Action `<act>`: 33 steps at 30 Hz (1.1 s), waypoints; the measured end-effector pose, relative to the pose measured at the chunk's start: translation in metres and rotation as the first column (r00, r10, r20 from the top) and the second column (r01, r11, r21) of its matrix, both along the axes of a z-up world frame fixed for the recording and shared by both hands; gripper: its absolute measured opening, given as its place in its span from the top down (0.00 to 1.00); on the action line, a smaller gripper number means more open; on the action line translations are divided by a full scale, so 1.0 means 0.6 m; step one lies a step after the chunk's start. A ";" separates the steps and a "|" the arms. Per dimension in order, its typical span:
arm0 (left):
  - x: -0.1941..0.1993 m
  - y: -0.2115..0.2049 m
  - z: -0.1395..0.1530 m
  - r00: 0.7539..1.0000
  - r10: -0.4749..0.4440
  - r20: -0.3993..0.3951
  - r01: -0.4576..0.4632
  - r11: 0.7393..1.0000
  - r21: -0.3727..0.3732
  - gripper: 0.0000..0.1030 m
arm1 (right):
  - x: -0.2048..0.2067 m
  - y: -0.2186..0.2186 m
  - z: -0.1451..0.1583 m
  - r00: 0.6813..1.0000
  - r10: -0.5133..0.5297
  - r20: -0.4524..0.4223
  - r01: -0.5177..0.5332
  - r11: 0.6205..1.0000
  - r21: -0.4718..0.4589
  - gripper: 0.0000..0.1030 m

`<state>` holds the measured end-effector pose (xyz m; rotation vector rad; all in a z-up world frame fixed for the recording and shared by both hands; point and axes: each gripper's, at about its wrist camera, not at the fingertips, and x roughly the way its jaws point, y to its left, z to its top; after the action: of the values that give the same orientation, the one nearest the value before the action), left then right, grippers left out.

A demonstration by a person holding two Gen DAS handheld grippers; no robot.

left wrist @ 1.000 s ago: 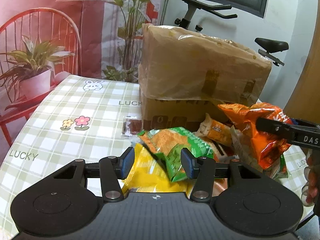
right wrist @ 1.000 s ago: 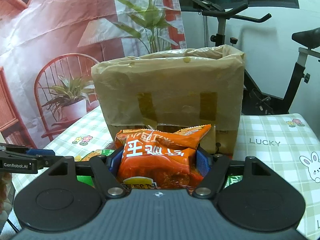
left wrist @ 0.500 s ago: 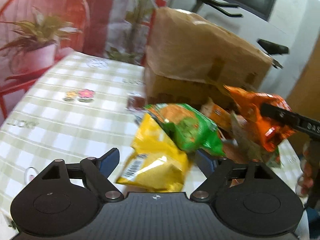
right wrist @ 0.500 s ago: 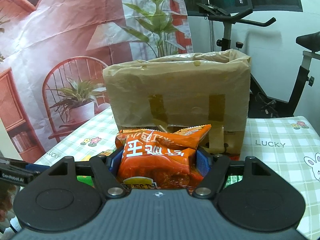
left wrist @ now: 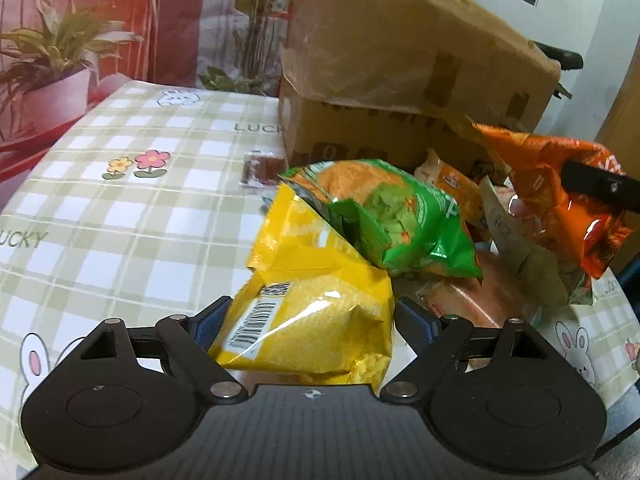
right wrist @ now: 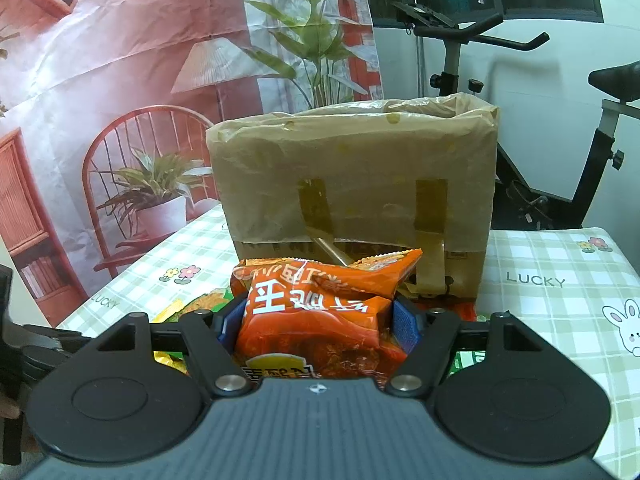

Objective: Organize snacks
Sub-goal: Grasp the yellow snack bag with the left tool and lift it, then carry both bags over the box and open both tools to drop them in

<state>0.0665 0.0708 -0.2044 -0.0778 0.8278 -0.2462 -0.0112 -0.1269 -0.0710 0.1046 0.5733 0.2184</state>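
1 yellow snack bag sits between the wide-apart fingers of the left gripper, 1 green bag atop. Right gripper is clamped on 1 orange bag, near the lined cardboard box; bare checked tablecloth to the left.

yellow snack bag: 1
green snack bag: 1
orange snack bag: 1
lined cardboard box: 1
small dark-red packet: 1
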 end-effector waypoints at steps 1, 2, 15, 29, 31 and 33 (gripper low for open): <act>0.000 -0.002 -0.003 1.000 -0.003 -0.001 0.003 1.000 0.003 0.15 | 0.000 -0.001 -0.001 1.000 0.000 -0.001 0.000 1.000 -0.001 0.29; 0.000 -0.003 -0.005 1.000 -0.005 -0.002 0.005 1.000 0.005 0.15 | -0.001 -0.001 0.000 1.000 -0.001 -0.001 0.001 1.000 -0.002 0.29; -0.064 0.032 0.048 0.992 0.075 0.104 -0.079 0.996 0.039 0.28 | -0.004 -0.013 0.007 1.000 -0.025 0.018 0.025 1.000 -0.011 0.29; -0.078 0.061 0.176 0.936 0.185 0.301 -0.209 0.976 0.052 0.28 | -0.005 -0.021 0.050 0.993 -0.032 0.112 0.035 0.999 -0.025 0.29; -0.071 0.058 0.200 0.924 0.176 0.339 -0.201 0.979 0.042 0.28 | 0.000 -0.027 0.068 0.989 -0.037 0.142 0.040 0.999 -0.019 0.29; -0.058 0.047 0.223 0.913 0.155 0.377 -0.184 0.982 0.042 0.28 | 0.008 -0.033 0.087 0.984 -0.041 0.171 0.045 0.999 -0.017 0.29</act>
<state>0.0317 0.0993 -0.0703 -0.0285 0.4459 -0.0601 -0.0065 -0.1467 -0.0186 0.0769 0.4019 0.1770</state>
